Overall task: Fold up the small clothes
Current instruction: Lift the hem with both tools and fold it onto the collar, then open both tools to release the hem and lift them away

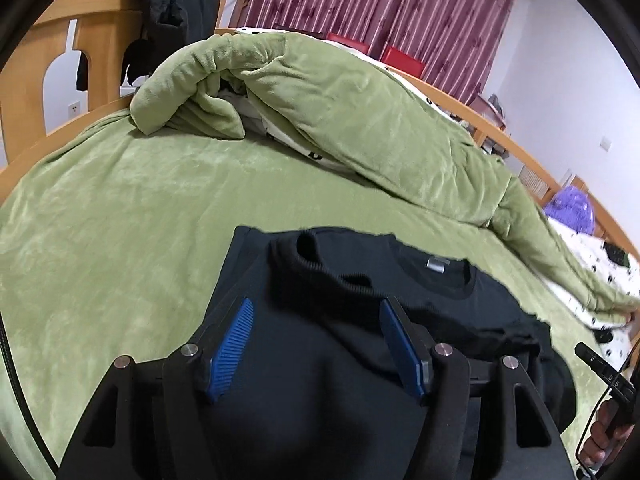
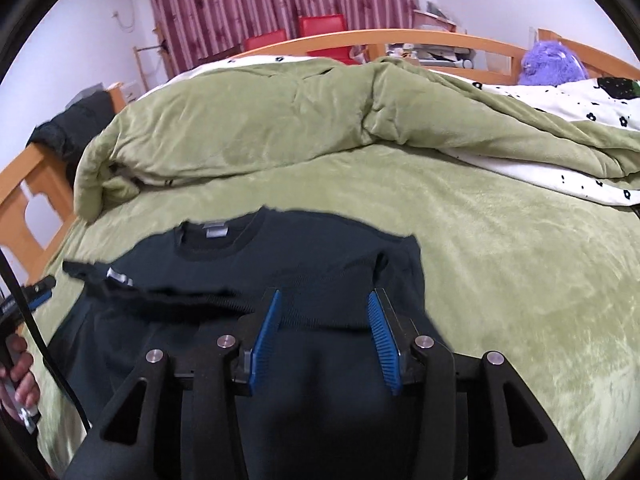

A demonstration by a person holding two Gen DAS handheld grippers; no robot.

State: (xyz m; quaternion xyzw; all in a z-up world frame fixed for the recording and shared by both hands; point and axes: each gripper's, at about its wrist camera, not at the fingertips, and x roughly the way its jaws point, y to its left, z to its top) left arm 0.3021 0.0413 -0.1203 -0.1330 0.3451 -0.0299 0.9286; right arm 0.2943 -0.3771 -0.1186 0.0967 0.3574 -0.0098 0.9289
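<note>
A black sweater (image 1: 440,292) lies on the green bedspread (image 1: 120,220), collar with a grey label (image 1: 436,266) toward the far side. Its ribbed hem is bunched across the body. My left gripper (image 1: 316,308) is open, its blue pads (image 1: 234,344) wide apart just above the sweater's left side. My right gripper (image 2: 324,300) is open over the sweater (image 2: 280,256) at its right side, blue pads (image 2: 266,332) on either side of the ribbed band (image 2: 320,312). Neither holds cloth. The label also shows in the right wrist view (image 2: 216,231).
A rumpled green duvet (image 1: 320,92) with a white flowered lining is heaped along the far side of the bed. A wooden headboard (image 1: 44,60) with a black jacket (image 1: 172,4) stands at the left. A purple plush toy (image 2: 552,62) sits at the far right.
</note>
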